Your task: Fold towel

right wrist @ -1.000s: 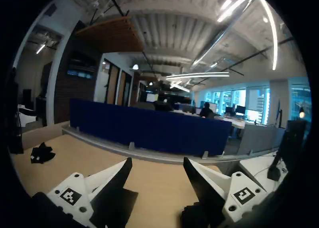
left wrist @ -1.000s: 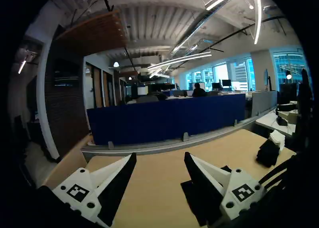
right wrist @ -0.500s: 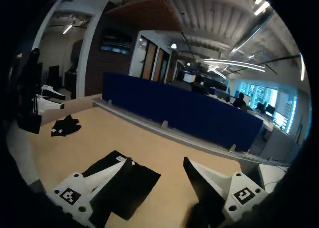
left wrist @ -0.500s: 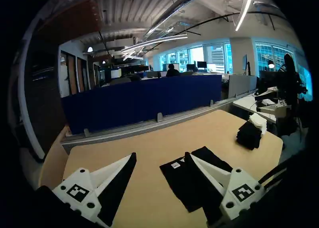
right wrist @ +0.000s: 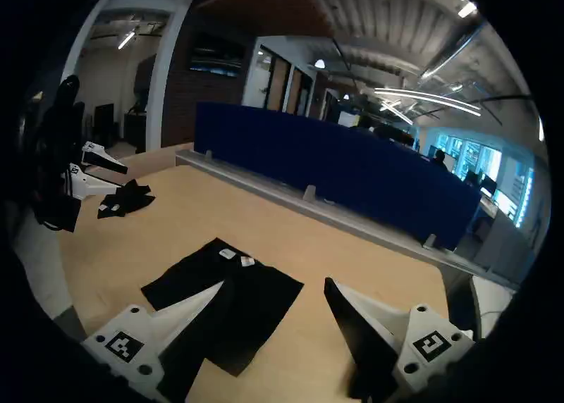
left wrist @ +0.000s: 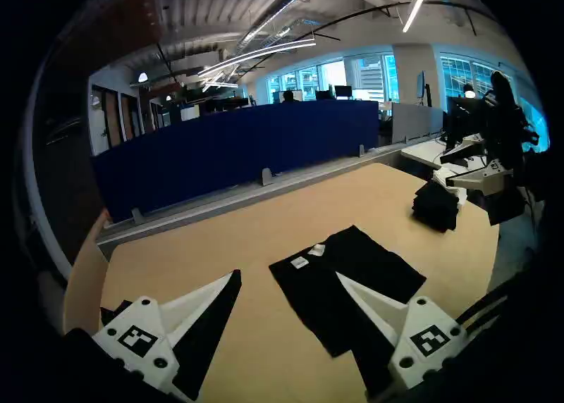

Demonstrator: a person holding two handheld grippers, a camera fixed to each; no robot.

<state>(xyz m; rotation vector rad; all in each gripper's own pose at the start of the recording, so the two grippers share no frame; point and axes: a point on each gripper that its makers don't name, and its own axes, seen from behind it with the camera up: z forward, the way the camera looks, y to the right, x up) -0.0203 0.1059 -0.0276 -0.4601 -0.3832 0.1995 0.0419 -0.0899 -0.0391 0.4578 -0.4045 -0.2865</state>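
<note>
- Pale wood right across: the bench (left wrist: 211,255) runs wide and flat under both of your tools, with its far edge against a grey rail.
- Deep blue behind it, the partition (left wrist: 233,149) stands upright along that far edge, and you see it in the right gripper view too.
- Black and flat, the towel (left wrist: 352,276) lies spread on the bench in front of you. It sits right of centre in the left gripper view and low and left of centre in the right gripper view (right wrist: 233,290).
- Your left hand-held gripper (left wrist: 287,276) is spread wide with nothing between its fingers. Its right finger crosses in front of the towel's near part, and I cannot tell if it touches.
- Your right hand-held gripper (right wrist: 278,283) is spread wide too, gripping nothing. Its left finger overlaps the towel's near edge in the picture, and contact is not clear.
- A stack of folded cloths (left wrist: 436,206), dark with a pale layer showing, sits near the bench's right edge, well apart from the towel.
- A crumpled cloth (right wrist: 125,197), black, lies near the bench's left edge in the right gripper view.
- Two small white tags (left wrist: 309,256) sit side by side near the towel's far edge.
</note>
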